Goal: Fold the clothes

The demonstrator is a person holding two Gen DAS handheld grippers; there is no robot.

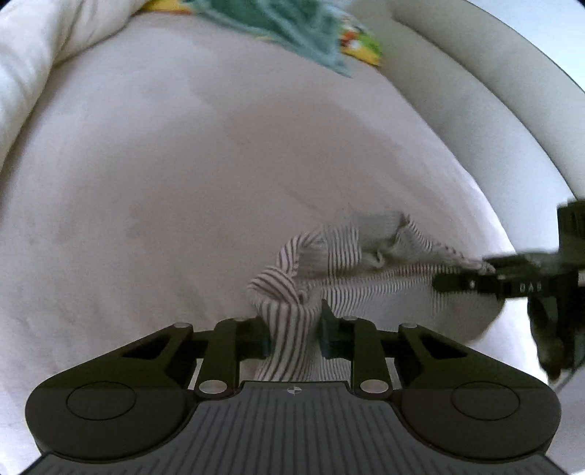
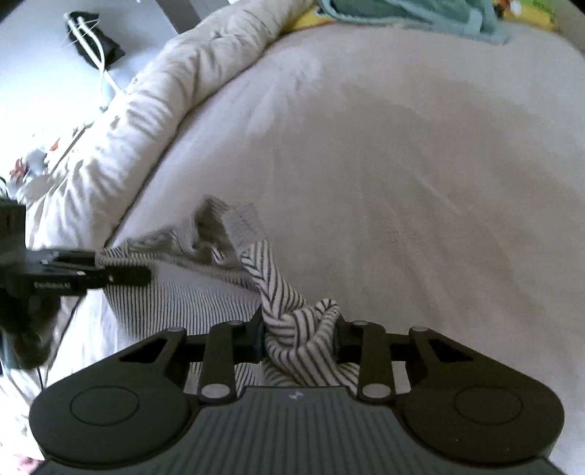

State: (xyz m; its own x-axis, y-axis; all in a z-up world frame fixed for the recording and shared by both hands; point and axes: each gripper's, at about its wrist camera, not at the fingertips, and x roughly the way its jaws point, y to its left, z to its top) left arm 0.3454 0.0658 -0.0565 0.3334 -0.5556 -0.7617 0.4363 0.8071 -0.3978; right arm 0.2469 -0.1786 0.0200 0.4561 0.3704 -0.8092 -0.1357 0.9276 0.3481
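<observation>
**Striped garment held between both grippers above the bed**

Your left gripper [image 1: 295,338] is clamped on a bunched corner of the black-and-white striped knit garment [image 1: 340,255], and your right gripper [image 2: 298,341] is clenched on another bunched corner of it. The cloth hangs stretched between them over the pale pinkish bed sheet [image 1: 164,190].

Your left wrist view shows the right gripper from the side at the frame's right edge, its fingers [image 1: 460,283] pinching the fabric, and a white padded bed edge [image 1: 475,95] behind. Your right wrist view shows the left gripper at its left edge biting the garment, plus a rumpled cream duvet [image 2: 146,120] and a black object with white cords [image 2: 91,36] on the floor beyond it. Both views catch a teal towel [image 1: 285,25] lying on a bright yellow-green printed cloth [image 1: 360,45] at the far end.
</observation>
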